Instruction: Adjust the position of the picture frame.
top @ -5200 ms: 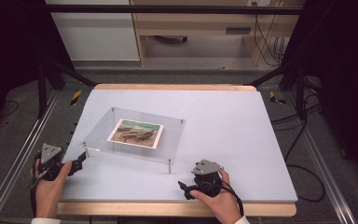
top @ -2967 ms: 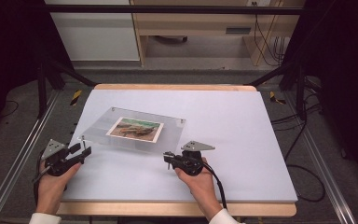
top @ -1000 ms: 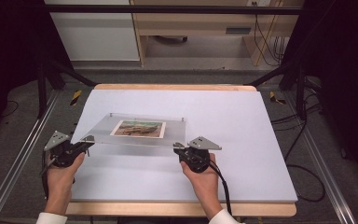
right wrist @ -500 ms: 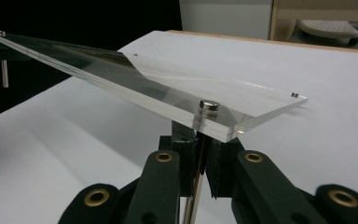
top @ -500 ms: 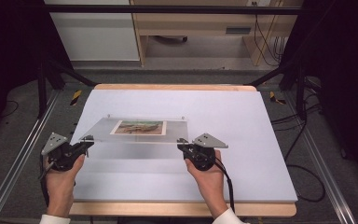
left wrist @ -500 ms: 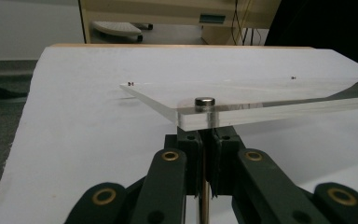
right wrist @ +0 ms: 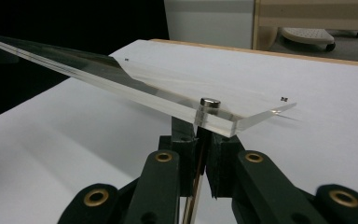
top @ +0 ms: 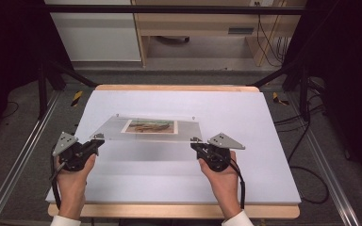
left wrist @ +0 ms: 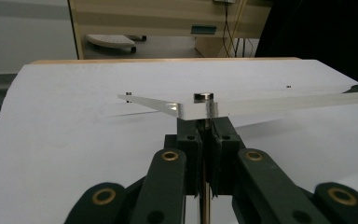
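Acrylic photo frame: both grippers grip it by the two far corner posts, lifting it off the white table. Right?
Not quite. The grippers hold the two near corner posts of the acrylic photo frame, not the far ones; the high view shows left gripper and right gripper at its near corners, above the white table.

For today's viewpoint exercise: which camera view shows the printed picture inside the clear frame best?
The high view: it looks down on the clear frame, so the printed picture faces the camera. The left gripper view meets the frame nearly edge-on, and the right gripper view sees its slab at a low angle; in both, the picture cannot be made out.
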Demonstrator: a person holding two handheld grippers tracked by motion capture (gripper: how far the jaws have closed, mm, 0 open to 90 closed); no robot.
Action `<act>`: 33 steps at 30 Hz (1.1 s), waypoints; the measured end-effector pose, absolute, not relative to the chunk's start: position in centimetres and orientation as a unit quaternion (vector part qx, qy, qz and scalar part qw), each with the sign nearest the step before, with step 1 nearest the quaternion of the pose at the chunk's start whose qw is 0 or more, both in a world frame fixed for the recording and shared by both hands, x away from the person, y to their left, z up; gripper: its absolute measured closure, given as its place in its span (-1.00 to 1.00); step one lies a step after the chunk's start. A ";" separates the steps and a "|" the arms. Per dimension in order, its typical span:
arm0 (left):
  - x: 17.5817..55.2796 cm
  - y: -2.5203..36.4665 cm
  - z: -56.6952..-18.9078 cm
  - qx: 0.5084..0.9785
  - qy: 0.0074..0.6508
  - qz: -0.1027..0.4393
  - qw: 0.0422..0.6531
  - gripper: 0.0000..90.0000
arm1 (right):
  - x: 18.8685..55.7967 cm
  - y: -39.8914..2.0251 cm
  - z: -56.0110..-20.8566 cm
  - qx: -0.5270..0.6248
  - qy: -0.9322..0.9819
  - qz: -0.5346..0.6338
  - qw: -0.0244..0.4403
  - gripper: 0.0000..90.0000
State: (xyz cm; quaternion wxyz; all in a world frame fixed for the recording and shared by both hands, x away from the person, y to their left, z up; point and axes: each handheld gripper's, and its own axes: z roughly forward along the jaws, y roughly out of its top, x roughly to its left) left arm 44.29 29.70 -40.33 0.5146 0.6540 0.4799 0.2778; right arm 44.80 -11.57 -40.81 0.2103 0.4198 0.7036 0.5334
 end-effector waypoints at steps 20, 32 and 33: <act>44.9 25.6 -40.1 0.656 0.464 0.272 0.529 0.86 | 44.6 -15.3 -40.7 0.451 0.687 0.525 0.221 0.84; 45.6 22.9 -40.3 0.663 0.448 0.272 0.535 0.85 | 44.7 -18.1 -40.6 0.471 0.675 0.518 0.232 0.84; 45.7 22.8 -40.3 0.663 0.448 0.270 0.536 0.85 | 44.7 -18.1 -40.6 0.471 0.675 0.518 0.232 0.84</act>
